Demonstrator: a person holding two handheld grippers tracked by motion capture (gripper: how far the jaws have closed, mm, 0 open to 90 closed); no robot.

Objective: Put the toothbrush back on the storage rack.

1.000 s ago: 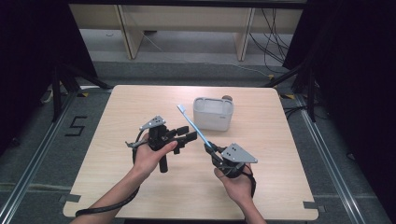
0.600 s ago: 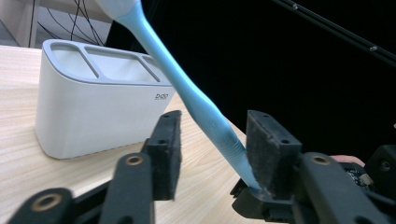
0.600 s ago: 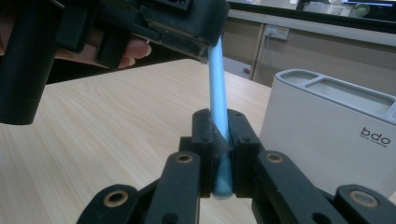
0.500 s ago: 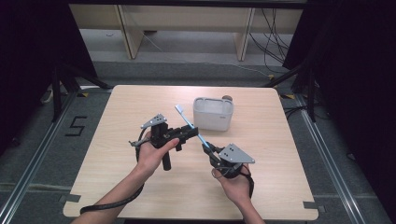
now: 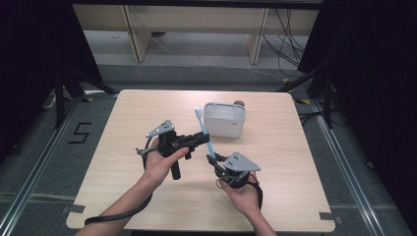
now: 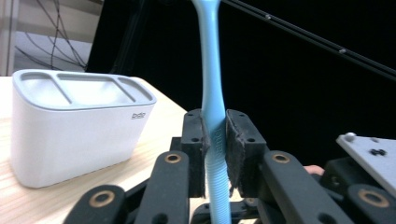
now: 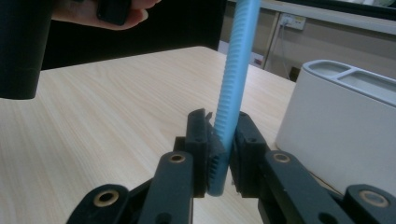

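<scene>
A light blue toothbrush (image 5: 203,129) stands nearly upright over the table, head up. My left gripper (image 5: 205,139) comes in from the left and has just been closing; its pads (image 6: 236,140) now press the handle (image 6: 212,93) on both sides. My right gripper (image 5: 212,158) sits below, at the ribbed bottom end of the handle (image 7: 233,79). Its jaws have just been opening: the handle end still stands between them, leaning on the left pad (image 7: 211,149), with a thin gap at the right pad.
A white toothbrush holder (image 5: 224,120) with several top slots stands just behind the brush, also seen close by as the holder (image 6: 74,126) and the holder (image 7: 345,121). The wooden table (image 5: 295,172) has bare room around both hands. Dark floor and cables lie beyond.
The left gripper's jaws closed onto the toothbrush handle. The brush has tipped from a slant leaning left to nearly upright. The right gripper's jaws have loosened a little.
</scene>
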